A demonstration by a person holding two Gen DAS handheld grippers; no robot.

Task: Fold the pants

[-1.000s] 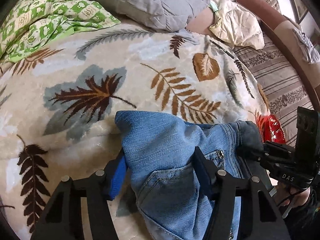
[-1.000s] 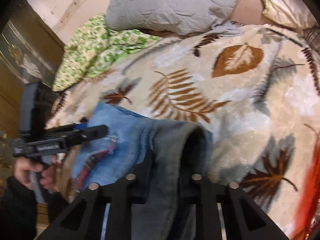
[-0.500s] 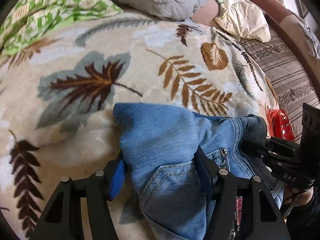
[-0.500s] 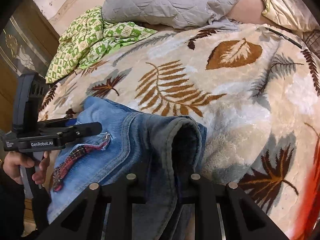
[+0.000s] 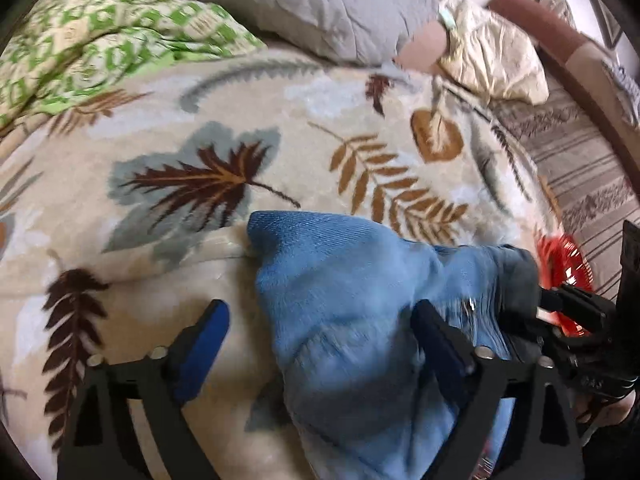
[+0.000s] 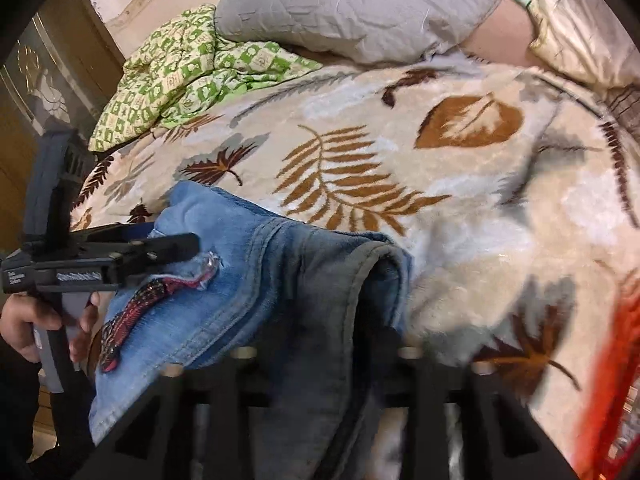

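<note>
left hand (image 6: 38,320): low at the left edge of the right wrist view, wrapped round the grey handle of its tool, which points rightward over the denim.
left gripper (image 5: 320,332): black two-finger tongs with blue pads, spread wide; the left pad (image 5: 204,344) is clear of the cloth, the right finger is against it.
blue denim pants (image 5: 360,320): bunched on the cream plush blanket with brown and grey leaf print (image 5: 200,184), near its front edge; a red beaded patch (image 6: 136,312) shows on the fabric.
right gripper (image 6: 324,356): black fingers set narrow, pinching a dark folded edge of the pants.
behind: grey quilted pillow (image 5: 312,4), green checked cloth (image 5: 80,44).
</note>
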